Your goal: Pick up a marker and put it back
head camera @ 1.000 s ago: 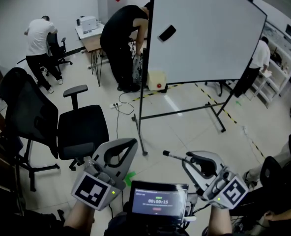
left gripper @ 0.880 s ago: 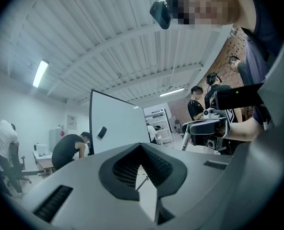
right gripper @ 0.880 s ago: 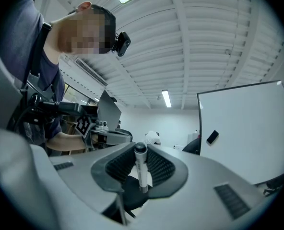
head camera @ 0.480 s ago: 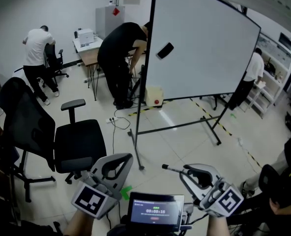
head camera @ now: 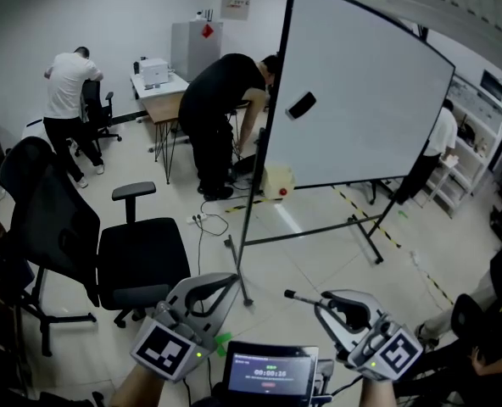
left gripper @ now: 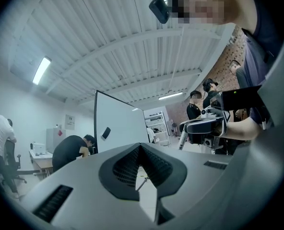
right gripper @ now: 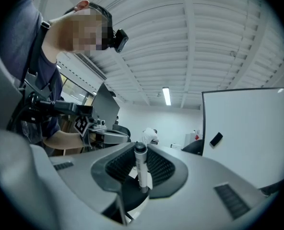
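Nearest, a small dark-framed screen [head camera: 272, 371] sits low between the two hand-held tools. The left gripper [head camera: 225, 280] is clenched on nothing, its ribbed pads meeting at the tip in its own view [left gripper: 140, 147]. The right gripper [head camera: 327, 302] is clamped on a slim grey-white marker with a dark end [head camera: 302, 298], which pokes out to the left of its jaws; in the right gripper view the marker [right gripper: 141, 166] stands upright between the pads. Below them lies a glossy pale tiled floor [head camera: 319, 244] with a small green mark [head camera: 224, 339]. To the left stands a black swivel office chair [head camera: 141, 244], with a second black high-backed chair [head camera: 39, 219] further left. Beyond, a large whiteboard on a black wheeled stand [head camera: 361, 100] crosses the middle of the room, a black eraser [head camera: 302, 105] stuck to its face. Yellow-and-black floor tape [head camera: 387, 193] runs beneath it. Behind its left edge a person in black [head camera: 217, 100] bends down beside a cream box [head camera: 278, 182]. Farther left are a desk with a white printer [head camera: 155, 75] and a person in a white shirt [head camera: 67, 83]; at the far right another person [head camera: 437, 134] faces shelves.
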Tool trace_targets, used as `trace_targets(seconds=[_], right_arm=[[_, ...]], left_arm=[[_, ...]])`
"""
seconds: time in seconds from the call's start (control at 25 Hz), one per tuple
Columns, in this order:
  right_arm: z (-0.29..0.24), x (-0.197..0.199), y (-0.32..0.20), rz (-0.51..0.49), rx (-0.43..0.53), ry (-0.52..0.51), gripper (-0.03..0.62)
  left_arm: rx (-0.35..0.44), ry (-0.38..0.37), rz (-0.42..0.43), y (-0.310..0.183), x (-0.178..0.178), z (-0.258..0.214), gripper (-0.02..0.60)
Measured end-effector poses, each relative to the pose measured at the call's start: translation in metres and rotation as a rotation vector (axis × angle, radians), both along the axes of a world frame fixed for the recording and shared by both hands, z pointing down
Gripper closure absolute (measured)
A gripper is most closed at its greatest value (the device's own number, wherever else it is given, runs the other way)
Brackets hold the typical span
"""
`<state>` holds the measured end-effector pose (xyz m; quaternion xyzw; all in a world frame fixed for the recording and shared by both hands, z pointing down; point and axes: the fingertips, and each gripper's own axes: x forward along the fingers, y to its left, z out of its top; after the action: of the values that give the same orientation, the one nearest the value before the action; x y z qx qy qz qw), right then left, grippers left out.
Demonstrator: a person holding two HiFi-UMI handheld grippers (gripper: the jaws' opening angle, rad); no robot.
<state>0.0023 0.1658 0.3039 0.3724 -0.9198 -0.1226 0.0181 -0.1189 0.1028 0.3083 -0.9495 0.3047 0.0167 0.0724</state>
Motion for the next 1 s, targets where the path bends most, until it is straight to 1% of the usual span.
trace_targets(seconds=[0.24, 0.48, 0.72, 1.0], right_arm=[[-0.015, -0.014, -0.008, -0.002, 0.044, 0.007, 0.499], [-0.028, -0.010, -0.014, 0.010, 0.066, 0.011, 0.499], [-0.046, 0.016, -0.021, 0.019, 0.118, -0.025, 0.499], [-0.030, 0.064, -0.050, 0.012, 0.104, -0.071, 0.499]], left_arm=[[0.039, -0.005, 0.030, -0.008, -0.007, -0.007, 0.581], [0.035, -0.004, 0.036, -0.017, -0.004, -0.009, 0.581], [0.041, 0.000, 0.023, -0.026, 0.007, -0.016, 0.581], [0.041, -0.020, -0.030, -0.050, 0.038, -0.014, 0.581]])
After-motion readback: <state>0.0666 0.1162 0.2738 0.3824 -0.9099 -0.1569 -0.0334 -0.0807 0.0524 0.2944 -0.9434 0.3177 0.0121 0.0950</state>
